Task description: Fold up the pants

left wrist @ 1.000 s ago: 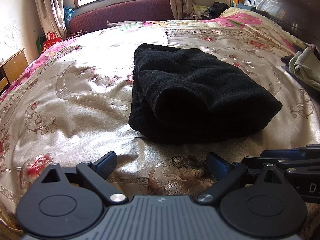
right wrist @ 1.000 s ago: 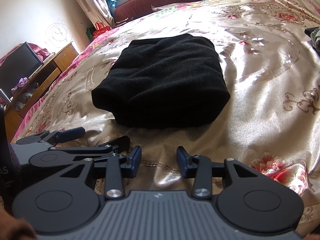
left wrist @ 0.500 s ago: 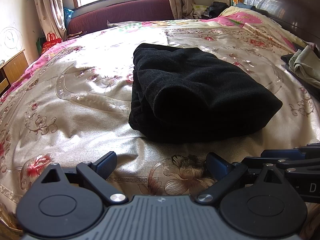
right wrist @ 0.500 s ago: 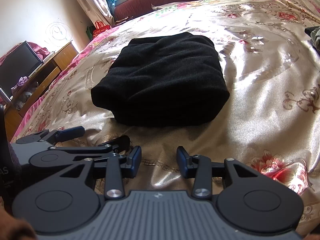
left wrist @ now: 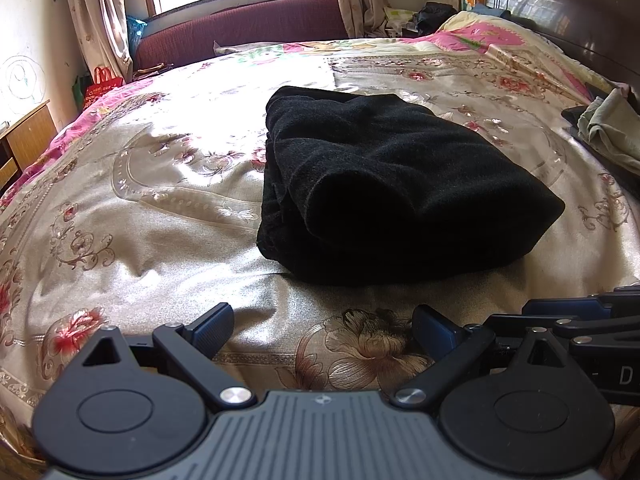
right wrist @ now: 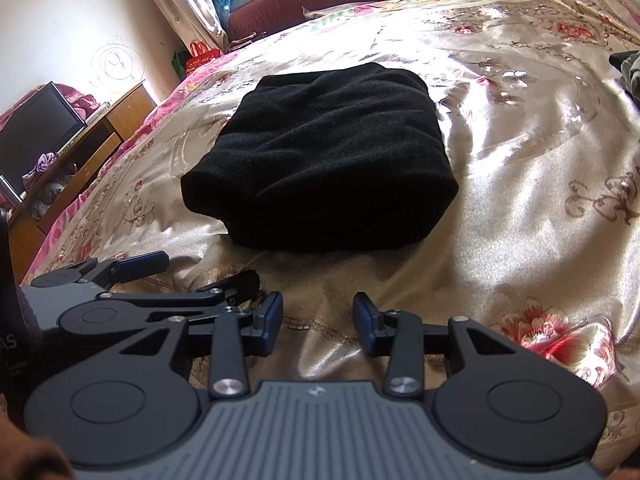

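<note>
From the left wrist, the left gripper (left wrist: 322, 330) stood spread wide with nothing between its fingers, above the bedspread (left wrist: 132, 248). The pants (left wrist: 384, 192) lay folded in a black bundle mid-bed, long side running away toward the far left.

From the right wrist, the right gripper (right wrist: 318, 318) was parted too (narrower, empty), the bundle ahead, well apart from both.
</note>
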`<action>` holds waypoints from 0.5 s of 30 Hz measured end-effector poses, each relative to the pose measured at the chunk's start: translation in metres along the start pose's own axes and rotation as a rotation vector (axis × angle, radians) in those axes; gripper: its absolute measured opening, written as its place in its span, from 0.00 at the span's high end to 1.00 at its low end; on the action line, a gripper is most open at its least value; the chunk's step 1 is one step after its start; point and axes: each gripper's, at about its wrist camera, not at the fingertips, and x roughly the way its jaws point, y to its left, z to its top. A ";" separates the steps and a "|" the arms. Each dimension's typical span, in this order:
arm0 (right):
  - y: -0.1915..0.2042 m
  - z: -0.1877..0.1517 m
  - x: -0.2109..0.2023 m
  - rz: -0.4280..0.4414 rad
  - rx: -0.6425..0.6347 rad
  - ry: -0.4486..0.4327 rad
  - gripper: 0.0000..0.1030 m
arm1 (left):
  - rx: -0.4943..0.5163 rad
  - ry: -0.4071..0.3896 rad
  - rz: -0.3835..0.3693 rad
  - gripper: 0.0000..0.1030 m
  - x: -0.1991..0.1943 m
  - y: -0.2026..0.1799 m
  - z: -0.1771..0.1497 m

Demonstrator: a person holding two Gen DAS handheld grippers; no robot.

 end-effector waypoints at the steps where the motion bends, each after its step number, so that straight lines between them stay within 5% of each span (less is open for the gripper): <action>1: 0.000 0.000 0.000 0.000 0.000 0.001 0.61 | 0.000 0.000 0.000 0.00 0.000 0.000 0.000; 15: 0.000 -0.002 0.000 0.000 0.001 0.002 0.61 | 0.002 -0.001 0.002 0.00 0.000 0.000 0.000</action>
